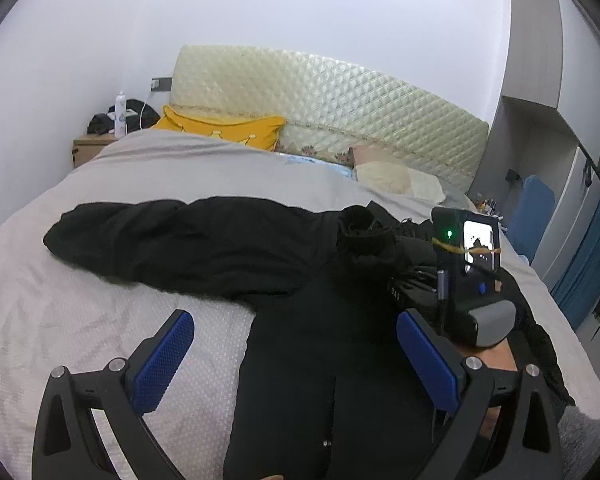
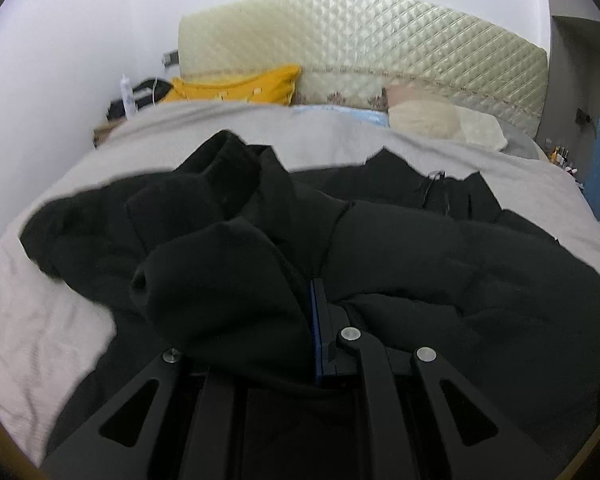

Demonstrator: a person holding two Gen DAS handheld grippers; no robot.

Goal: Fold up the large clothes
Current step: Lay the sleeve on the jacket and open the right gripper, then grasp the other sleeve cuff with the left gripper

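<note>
A large black jacket [image 1: 324,360] lies spread on the grey bed [image 1: 100,312], one sleeve [image 1: 172,240] stretched out to the left. My left gripper [image 1: 296,364] is open and empty, hovering over the jacket's body near its left edge. My right gripper [image 2: 310,312] is shut on a bunched sleeve [image 2: 220,280] of the jacket [image 2: 460,272] and holds it lifted over the jacket's body. In the left wrist view the right gripper's camera body [image 1: 472,272] shows at the right, above the jacket.
A quilted cream headboard [image 1: 324,100] stands behind a yellow pillow [image 1: 224,128] and a beige pillow [image 1: 396,176]. A nightstand [image 1: 88,148] with a bottle [image 1: 120,114] is at the far left. Wardrobes [image 1: 540,120] and a blue curtain [image 1: 588,264] are at the right.
</note>
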